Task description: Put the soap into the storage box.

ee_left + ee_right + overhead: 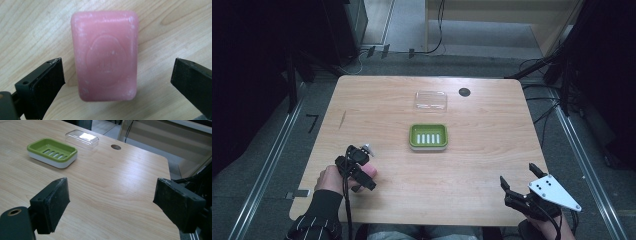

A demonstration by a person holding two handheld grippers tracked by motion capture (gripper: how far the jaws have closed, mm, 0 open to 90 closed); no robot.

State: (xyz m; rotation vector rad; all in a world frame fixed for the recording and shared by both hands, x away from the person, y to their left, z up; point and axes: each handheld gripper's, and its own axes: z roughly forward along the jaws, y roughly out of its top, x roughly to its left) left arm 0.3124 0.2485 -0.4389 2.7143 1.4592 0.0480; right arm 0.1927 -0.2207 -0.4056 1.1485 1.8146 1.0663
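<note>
A pink bar of soap (105, 55) lies flat on the wooden table, and its edge peeks out under my left gripper (362, 167) in the high view as the soap (371, 172). My left gripper (117, 80) is open, pointed down at the bar, one jaw on each side without touching it. A green soap dish (428, 136) with a slotted floor sits at the table's middle, empty; it appears again as the dish (52, 152) at upper left. My right gripper (518, 179) (111, 202) stands open near the front right corner, nothing between its jaws.
A clear plastic lid (430, 100) (82, 138) lies behind the dish. A dark round cable hole (464, 92) (116, 147) sits near the table's far edge. The table's right edge (172, 177) is close to my right gripper. Cables run over the floor beyond the table.
</note>
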